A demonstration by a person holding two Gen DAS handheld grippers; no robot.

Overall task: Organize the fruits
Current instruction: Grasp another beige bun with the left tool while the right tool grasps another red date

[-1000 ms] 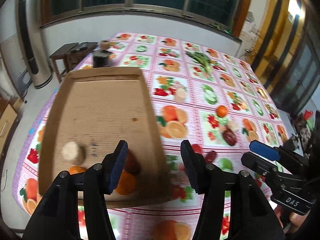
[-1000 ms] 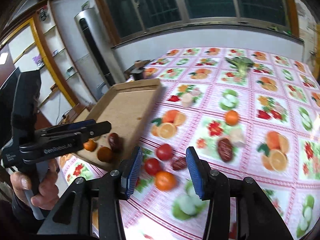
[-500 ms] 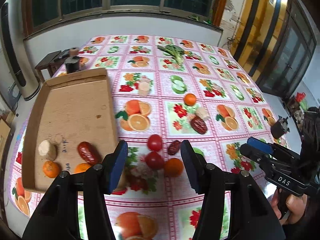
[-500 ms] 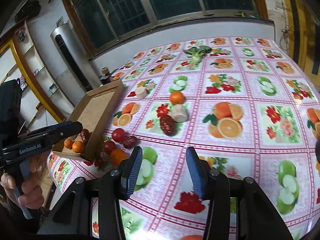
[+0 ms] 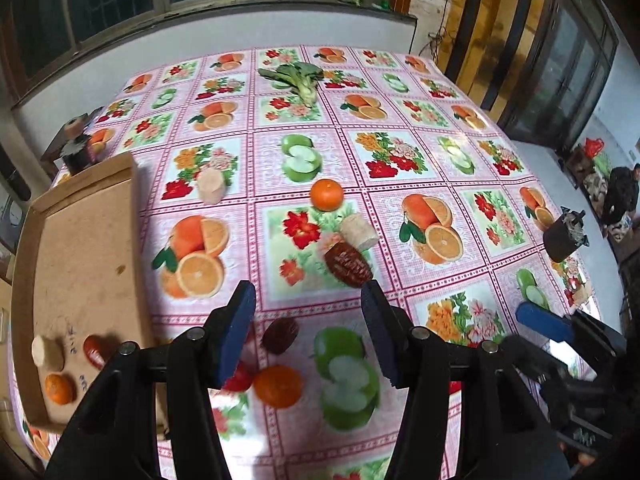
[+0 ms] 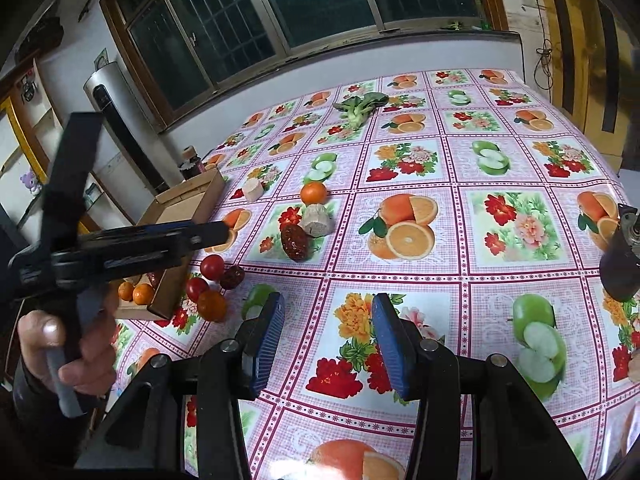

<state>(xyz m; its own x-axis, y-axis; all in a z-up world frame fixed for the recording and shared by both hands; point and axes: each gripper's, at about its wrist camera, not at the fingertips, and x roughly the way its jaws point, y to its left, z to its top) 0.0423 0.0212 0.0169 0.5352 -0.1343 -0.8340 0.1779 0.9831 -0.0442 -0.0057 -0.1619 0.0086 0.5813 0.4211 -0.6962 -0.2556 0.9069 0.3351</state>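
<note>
Beyond left gripper [image 5: 308,334], large date [image 5: 348,265] lies diagonal, far-left to near-right.

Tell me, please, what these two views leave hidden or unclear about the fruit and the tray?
- Left wrist view: the left gripper finger hides most of a tomato.
- Right wrist view: the left gripper's body covers most of the cardboard tray, so its contents cannot be counted.
- Right wrist view: a dark object is cut off by the right edge.

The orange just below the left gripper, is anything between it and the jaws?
Nothing visible does. The left gripper hangs open above the tablecloth, and the orange lies in plain sight below the gap. A dark date and a red tomato crowd it closely.
</note>
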